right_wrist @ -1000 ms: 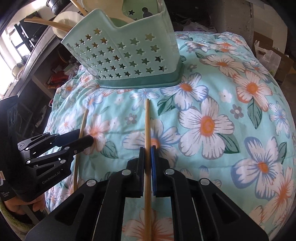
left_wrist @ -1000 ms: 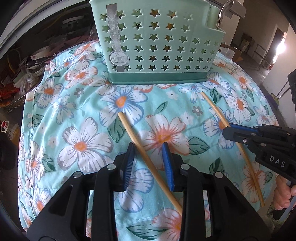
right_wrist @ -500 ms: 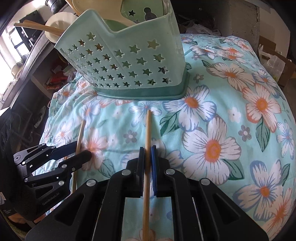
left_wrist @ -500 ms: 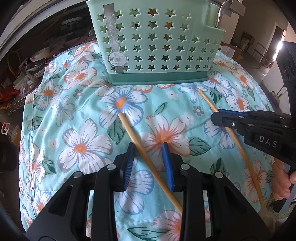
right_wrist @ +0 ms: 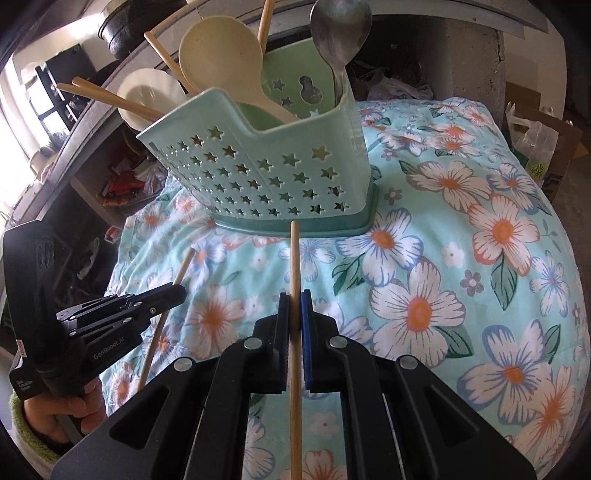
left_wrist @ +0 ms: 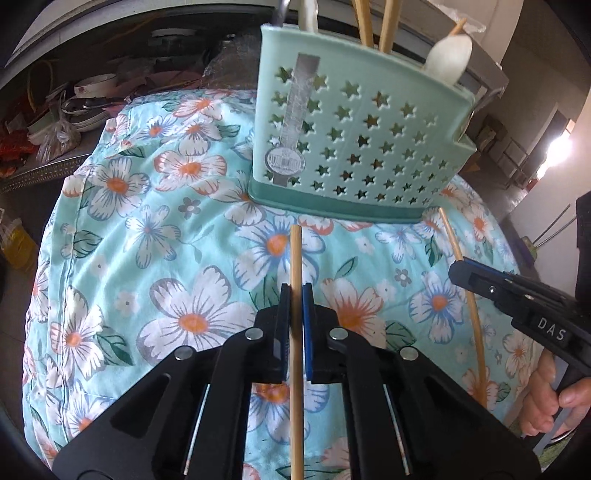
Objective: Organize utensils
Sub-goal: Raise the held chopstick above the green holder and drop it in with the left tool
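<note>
A mint green caddy with star holes stands on the floral cloth; it also shows in the right wrist view, holding chopsticks, two pale rice paddles and a metal spoon. My left gripper is shut on a wooden chopstick that points at the caddy's base. My right gripper is shut on a second chopstick, also pointing at the caddy's base. Each gripper shows in the other's view: the right one and the left one.
The floral cloth covers a rounded surface that drops off at the sides. Cluttered shelves lie to the left and behind. A cardboard box sits at the far right.
My left gripper has shut on the chopstick that lay between its open fingers and has lifted it. Both grippers have risen, so the caddy's top and contents show now.
</note>
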{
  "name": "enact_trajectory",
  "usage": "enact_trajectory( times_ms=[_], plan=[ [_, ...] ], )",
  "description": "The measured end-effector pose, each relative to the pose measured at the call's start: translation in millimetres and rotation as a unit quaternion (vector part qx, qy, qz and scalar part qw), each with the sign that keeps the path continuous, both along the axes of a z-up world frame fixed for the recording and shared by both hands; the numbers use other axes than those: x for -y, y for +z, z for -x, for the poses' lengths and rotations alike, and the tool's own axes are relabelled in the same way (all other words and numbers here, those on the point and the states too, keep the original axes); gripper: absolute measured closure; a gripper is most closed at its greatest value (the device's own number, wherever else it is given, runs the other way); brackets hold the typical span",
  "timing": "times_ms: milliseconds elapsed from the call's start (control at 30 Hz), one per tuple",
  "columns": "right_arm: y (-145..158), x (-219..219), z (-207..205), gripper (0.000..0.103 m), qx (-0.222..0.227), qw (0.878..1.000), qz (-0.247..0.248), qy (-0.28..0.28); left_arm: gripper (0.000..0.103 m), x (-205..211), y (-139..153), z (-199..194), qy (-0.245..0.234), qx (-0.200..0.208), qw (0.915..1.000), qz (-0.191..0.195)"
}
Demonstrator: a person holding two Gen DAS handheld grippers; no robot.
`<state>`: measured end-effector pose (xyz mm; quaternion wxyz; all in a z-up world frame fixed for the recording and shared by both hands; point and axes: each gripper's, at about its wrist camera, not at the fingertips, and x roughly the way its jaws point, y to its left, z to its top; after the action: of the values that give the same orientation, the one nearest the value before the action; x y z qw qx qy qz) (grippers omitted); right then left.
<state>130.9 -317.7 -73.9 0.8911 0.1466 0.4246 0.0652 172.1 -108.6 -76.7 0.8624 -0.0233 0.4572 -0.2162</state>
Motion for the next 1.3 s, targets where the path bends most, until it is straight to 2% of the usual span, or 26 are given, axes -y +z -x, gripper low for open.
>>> enact_trajectory(
  times_ms=[200, 400, 667, 800, 967, 1133, 1300],
  plan=[
    [22, 6, 15, 0.097, 0.044, 0.999, -0.014, -0.019, 0.098, -20, 36, 2, 0.004, 0.027, 0.9982, 0.053],
    [42, 17, 25, 0.097, 0.075, 0.996, -0.029, -0.023, 0.098, -35, 76, 21, 0.001, 0.061, 0.9929, 0.102],
    [55, 23, 37, 0.097, 0.102, 0.993, -0.044, -0.026, 0.098, -47, 119, 44, -0.004, 0.106, 0.9864, 0.126],
    [57, 25, 40, 0.097, 0.105, 0.993, -0.045, -0.028, 0.098, -51, 142, 51, -0.009, 0.133, 0.9804, 0.145],
    [58, 29, 43, 0.097, 0.107, 0.993, -0.046, -0.031, 0.098, -47, 178, 56, -0.017, 0.185, 0.9687, 0.165],
    [58, 32, 43, 0.097, 0.105, 0.993, -0.049, -0.035, 0.098, -39, 223, 50, -0.019, 0.25, 0.9476, 0.199],
    [57, 33, 41, 0.097, 0.1, 0.993, -0.057, -0.035, 0.098, -17, 257, 33, -0.013, 0.313, 0.9253, 0.214]
  ],
)
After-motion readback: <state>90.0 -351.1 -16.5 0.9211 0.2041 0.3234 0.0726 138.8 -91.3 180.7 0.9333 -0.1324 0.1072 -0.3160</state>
